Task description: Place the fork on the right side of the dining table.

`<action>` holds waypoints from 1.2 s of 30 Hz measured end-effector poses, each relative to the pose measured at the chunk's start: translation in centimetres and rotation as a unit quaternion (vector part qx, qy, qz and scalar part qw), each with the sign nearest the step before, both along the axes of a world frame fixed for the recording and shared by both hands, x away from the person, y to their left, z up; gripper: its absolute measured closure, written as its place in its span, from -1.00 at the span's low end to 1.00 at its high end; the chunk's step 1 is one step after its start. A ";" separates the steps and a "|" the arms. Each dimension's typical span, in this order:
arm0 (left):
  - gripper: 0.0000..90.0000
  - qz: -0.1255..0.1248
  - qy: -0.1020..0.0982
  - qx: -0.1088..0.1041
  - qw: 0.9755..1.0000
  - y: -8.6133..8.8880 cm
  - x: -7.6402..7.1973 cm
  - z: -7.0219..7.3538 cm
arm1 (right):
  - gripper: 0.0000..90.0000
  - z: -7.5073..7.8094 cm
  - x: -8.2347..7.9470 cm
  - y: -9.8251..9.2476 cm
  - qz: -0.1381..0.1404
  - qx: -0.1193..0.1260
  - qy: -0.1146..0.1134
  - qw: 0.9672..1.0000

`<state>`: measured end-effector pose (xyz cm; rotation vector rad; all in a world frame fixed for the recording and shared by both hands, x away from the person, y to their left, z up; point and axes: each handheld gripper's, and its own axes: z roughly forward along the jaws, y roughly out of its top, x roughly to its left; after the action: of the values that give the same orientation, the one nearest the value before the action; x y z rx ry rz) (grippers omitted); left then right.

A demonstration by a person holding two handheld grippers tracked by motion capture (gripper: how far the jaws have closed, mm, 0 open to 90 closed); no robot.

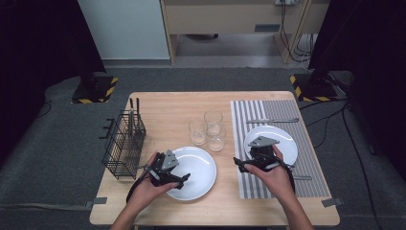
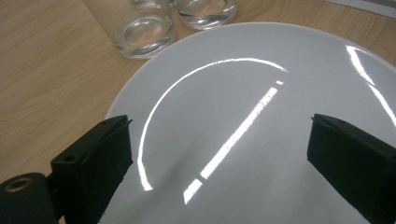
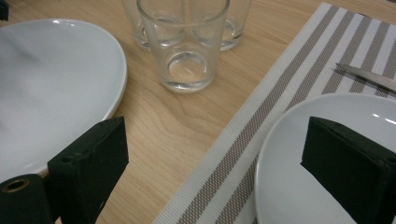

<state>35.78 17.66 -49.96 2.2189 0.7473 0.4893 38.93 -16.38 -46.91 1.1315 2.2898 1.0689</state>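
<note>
A white plate (image 1: pixel 201 167) lies on the wooden table left of centre. My left gripper (image 1: pixel 178 177) hovers over its near left part, open and empty; in the left gripper view the jaws (image 2: pixel 219 135) stand wide apart above the plate (image 2: pixel 243 60). A second white plate (image 1: pixel 289 141) rests on a striped placemat (image 1: pixel 313 163). My right gripper (image 1: pixel 242 163) is at that plate's left rim, open; its jaws (image 3: pixel 215 135) straddle the rim of the plate (image 3: pixel 299 154) and the placemat's edge (image 3: pixel 280 79). Three clear glasses (image 1: pixel 213 129) stand between the plates.
A black wire basket (image 1: pixel 123 143) with utensils stands at the table's left edge. A knife (image 1: pixel 273 120) lies on the placemat beyond the right plate, and another utensil (image 1: pixel 302 178) lies at the mat's near right. The nearest glass (image 3: pixel 184 46) is just ahead of my right gripper.
</note>
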 end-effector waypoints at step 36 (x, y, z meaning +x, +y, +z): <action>-0.87 -0.002 0.001 -0.013 1.000 0.1 0.1 0.1 | -0.84 1.5 7.1 6.3 0.020 -0.013 0.016 1.000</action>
<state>35.84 17.76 -49.90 2.1953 0.7468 0.4735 46.08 -10.06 -45.39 1.1044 2.3527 1.0387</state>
